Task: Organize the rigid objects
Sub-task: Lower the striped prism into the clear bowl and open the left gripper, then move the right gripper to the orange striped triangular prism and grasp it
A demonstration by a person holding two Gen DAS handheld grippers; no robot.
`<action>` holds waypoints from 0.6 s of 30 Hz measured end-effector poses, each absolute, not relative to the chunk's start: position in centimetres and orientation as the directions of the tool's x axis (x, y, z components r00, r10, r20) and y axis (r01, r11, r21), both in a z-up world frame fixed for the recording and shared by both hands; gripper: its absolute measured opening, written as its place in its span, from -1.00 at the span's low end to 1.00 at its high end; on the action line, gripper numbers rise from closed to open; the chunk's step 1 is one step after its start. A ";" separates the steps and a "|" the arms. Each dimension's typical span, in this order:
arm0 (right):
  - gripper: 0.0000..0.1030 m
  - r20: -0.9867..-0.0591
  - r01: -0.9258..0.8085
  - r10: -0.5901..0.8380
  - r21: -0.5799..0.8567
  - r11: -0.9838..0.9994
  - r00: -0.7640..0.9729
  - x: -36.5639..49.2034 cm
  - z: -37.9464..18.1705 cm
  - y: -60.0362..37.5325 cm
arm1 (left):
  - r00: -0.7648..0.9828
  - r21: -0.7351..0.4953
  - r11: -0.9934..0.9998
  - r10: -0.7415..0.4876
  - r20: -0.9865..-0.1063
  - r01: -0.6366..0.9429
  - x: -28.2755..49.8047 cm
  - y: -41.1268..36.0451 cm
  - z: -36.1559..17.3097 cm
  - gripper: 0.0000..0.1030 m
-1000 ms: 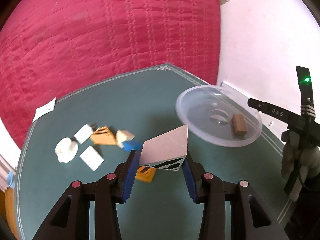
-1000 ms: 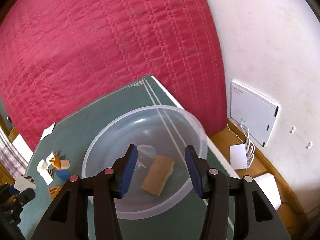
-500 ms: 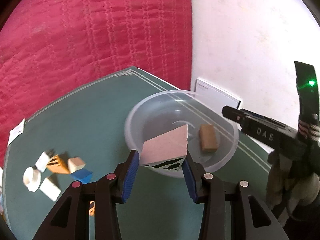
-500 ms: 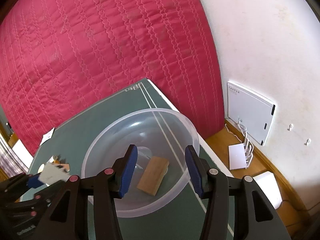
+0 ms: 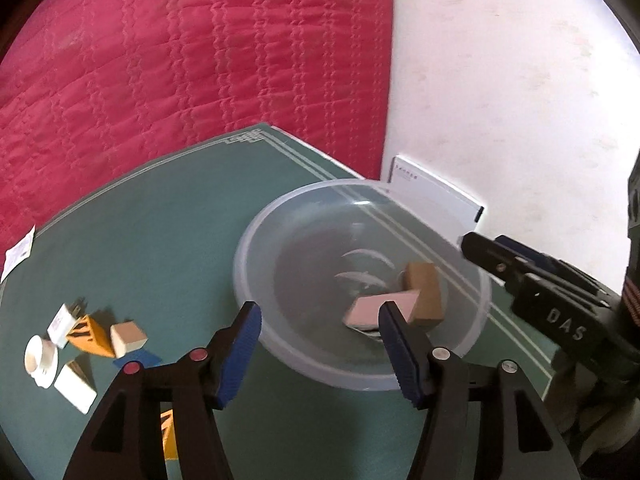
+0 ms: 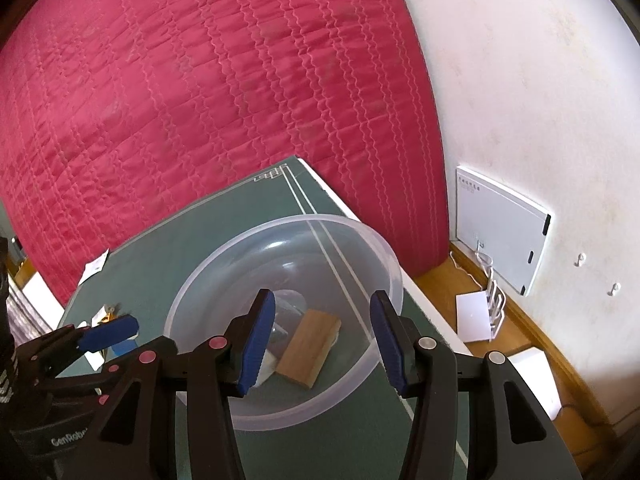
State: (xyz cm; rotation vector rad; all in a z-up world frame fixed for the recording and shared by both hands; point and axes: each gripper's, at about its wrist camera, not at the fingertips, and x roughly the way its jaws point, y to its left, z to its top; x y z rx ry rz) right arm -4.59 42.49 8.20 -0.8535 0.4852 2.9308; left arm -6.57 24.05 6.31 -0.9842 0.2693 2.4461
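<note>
A clear plastic bowl [image 5: 256, 280] stands on the green table near its right edge. Inside lie a brown wooden block [image 5: 426, 292] and, leaning on it, a pink block with black stripes [image 5: 372, 308]. My left gripper [image 5: 318, 312] hangs over the bowl's near rim, its jaws opening with nothing between them. My right gripper [image 6: 322, 304] hovers open and empty above the bowl [image 6: 384, 248] and the brown block [image 6: 310, 348]. Its left finger partly hides the pink block [image 6: 268, 364]. The left gripper [image 6: 116, 344] shows at that view's left.
Several loose pieces lie at the table's left: a white cup [image 5: 40, 360], an orange wedge [image 5: 90, 336], a cream block [image 5: 128, 338], a blue piece [image 5: 138, 360] and a white block [image 5: 76, 388]. A red quilt [image 5: 200, 60] lies behind. A white wall panel [image 6: 500, 236] is at the right.
My left gripper carried the pink striped block rightward over the bowl, then its jaws parted and the block dropped in beside the brown block. The right gripper stayed still.
</note>
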 end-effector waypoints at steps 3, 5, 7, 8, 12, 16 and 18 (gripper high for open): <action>-0.01 -0.533 -0.131 -0.039 0.277 -0.952 -0.845 -4.5 8.1 42.2 | -0.628 0.001 -0.874 0.348 -0.696 -0.485 -6.8 23.3 6.2 0.26; -0.01 -0.534 -0.129 -0.038 0.273 -0.953 -0.845 -4.4 8.1 42.0 | -0.634 0.004 -0.880 0.339 -0.695 -0.475 -6.6 22.9 6.2 0.31; -0.01 -0.534 -0.128 -0.039 0.273 -0.954 -0.845 -4.4 8.0 42.0 | -0.645 0.012 -0.886 0.327 -0.691 -0.463 -6.6 22.4 6.2 0.41; -0.01 -0.534 -0.128 -0.039 0.273 -0.953 -0.845 -4.4 8.0 42.0 | -0.648 0.015 -0.888 0.323 -0.690 -0.459 -6.5 22.3 6.2 0.43; -0.01 -0.535 -0.127 -0.042 0.274 -0.953 -0.844 -4.4 8.0 42.0 | -0.669 0.037 -0.898 0.298 -0.681 -0.438 -6.3 21.4 6.5 0.59; -0.01 -0.535 -0.114 -0.046 0.263 -0.958 -0.844 -4.2 7.9 41.5 | -0.692 0.046 -0.910 0.278 -0.666 -0.411 -5.8 19.8 6.8 0.71; 0.00 -0.535 -0.106 -0.051 0.258 -0.960 -0.843 -4.2 7.9 41.3 | -0.700 0.048 -0.917 0.268 -0.662 -0.396 -5.7 19.0 7.0 0.74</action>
